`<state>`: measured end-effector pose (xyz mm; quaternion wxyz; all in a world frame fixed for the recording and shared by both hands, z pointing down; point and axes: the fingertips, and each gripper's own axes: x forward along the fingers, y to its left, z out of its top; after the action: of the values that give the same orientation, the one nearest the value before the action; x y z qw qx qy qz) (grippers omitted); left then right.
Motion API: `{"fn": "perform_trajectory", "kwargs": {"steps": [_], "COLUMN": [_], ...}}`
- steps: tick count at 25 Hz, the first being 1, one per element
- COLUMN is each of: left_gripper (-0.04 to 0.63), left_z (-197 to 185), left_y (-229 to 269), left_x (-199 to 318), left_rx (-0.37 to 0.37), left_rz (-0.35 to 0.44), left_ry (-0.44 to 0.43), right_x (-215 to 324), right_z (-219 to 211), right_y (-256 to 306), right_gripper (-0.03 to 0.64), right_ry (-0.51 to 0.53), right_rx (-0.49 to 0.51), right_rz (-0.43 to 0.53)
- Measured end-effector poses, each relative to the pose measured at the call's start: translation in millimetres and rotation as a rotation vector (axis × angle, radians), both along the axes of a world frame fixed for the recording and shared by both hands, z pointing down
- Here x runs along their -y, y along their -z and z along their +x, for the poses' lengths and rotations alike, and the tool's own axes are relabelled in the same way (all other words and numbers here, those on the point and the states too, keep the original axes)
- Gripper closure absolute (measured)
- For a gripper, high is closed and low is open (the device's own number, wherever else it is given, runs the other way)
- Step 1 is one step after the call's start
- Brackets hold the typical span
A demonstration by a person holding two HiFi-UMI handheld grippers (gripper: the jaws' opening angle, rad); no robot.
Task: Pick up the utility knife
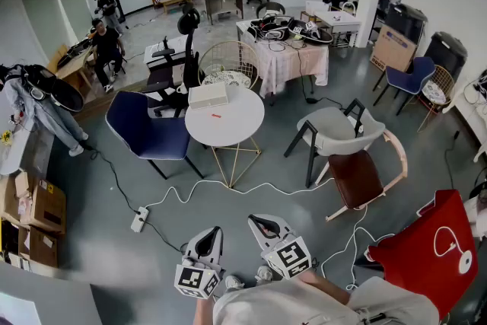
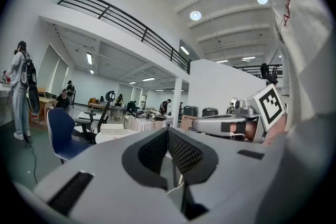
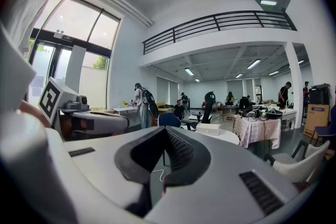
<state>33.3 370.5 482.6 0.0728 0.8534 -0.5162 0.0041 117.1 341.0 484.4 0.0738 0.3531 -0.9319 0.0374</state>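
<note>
The left hand-held gripper [image 1: 213,236] and right hand-held gripper [image 1: 260,224] are held about level, both with jaws pressed together on nothing. Well ahead of them, on a round white table [image 1: 245,127], lies what appears to be the red utility knife [image 1: 216,116], just nearer than a white box [image 1: 208,95]. The approach is not yet made; next, close in and open the jaws.

The head view looks steeply down, left tool [image 1: 211,237] and right tool [image 1: 261,225] at its bottom edge. Each tool view looks level along its jaws; all share the distant round surface [image 1: 243,124].
</note>
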Motion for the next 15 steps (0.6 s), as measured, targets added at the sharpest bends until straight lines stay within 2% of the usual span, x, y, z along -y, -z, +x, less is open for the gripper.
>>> {"fn": "perform_trajectory", "kwargs": {"steps": [7,15], "left_gripper": [0.583,0.583], "left_z": [14,27], "left_y": [-1,3], "left_x": [16,23], "left_rx": [0.009,0.015], "left_rz": [0.026,0.034], "left_ry": [-0.001,0.011], "right_x": [17,24], "right_z": [14,23], "right_y": [4,4], "right_gripper": [0.600,0.600], "right_ry": [0.011,0.041], "right_rx": [0.008,0.020], "right_rz": [0.054,0.054]}}
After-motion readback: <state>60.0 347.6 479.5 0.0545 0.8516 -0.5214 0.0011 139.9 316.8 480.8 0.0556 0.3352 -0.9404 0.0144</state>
